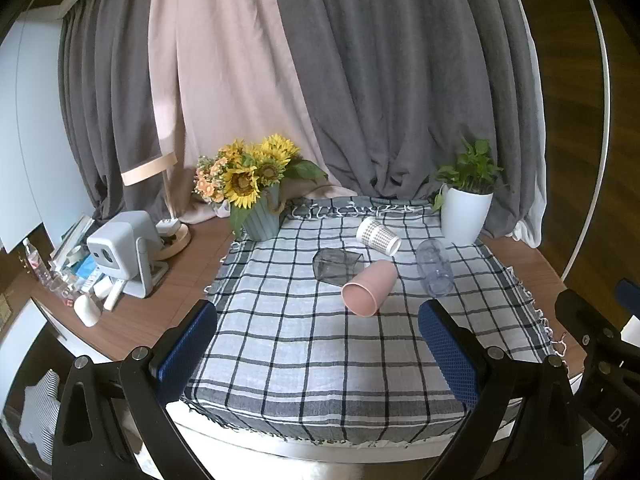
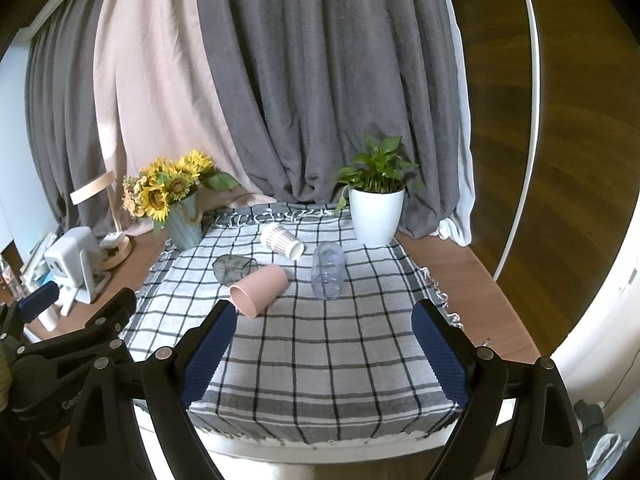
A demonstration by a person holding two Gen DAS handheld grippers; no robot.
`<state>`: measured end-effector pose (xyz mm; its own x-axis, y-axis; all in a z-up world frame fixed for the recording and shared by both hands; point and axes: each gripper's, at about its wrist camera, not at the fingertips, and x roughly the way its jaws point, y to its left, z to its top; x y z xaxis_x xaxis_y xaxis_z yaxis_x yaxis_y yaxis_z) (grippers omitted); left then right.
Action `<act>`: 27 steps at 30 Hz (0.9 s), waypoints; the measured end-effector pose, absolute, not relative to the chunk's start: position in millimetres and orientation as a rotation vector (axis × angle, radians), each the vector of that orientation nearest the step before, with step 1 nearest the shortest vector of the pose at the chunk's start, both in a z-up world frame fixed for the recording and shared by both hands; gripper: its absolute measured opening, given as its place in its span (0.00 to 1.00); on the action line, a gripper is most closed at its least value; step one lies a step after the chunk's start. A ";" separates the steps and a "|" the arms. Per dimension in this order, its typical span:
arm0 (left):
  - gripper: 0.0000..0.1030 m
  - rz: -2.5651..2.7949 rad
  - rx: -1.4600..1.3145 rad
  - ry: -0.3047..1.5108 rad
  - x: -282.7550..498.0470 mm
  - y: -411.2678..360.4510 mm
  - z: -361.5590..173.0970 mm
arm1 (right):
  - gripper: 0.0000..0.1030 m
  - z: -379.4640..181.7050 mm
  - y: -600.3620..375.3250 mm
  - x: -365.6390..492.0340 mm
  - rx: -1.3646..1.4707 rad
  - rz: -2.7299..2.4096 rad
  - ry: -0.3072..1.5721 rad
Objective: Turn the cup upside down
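Several cups lie on their sides on the checked cloth (image 1: 304,344): a pink cup (image 1: 370,287) (image 2: 260,289), a smoky grey square glass (image 1: 337,266) (image 2: 233,267), a white patterned paper cup (image 1: 378,235) (image 2: 282,240) and a clear plastic cup (image 1: 435,266) (image 2: 328,270). My left gripper (image 1: 316,320) is open and empty, hovering near the table's front, short of the pink cup. My right gripper (image 2: 324,320) is open and empty at the same distance. Each gripper shows at the edge of the other's view.
A sunflower vase (image 1: 260,216) stands at the cloth's back left, a white potted plant (image 1: 466,210) at the back right. A white device (image 1: 128,248), a lamp base and small clutter sit on the wooden desk to the left. Curtains hang behind.
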<state>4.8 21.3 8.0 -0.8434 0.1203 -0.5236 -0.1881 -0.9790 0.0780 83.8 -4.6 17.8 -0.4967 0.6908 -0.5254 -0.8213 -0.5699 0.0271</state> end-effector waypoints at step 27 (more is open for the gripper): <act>1.00 2.802 -0.794 0.196 -3.5 25.1 7.2 | 0.87 17.4 -2.5 82.0 -0.583 2.101 0.344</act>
<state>-3.5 25.1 7.2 -0.8293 0.1758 -0.5303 -0.2478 -0.9665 0.0671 82.0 -2.5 17.4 -0.4832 0.6998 -0.5261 -0.8309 -0.5559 0.0238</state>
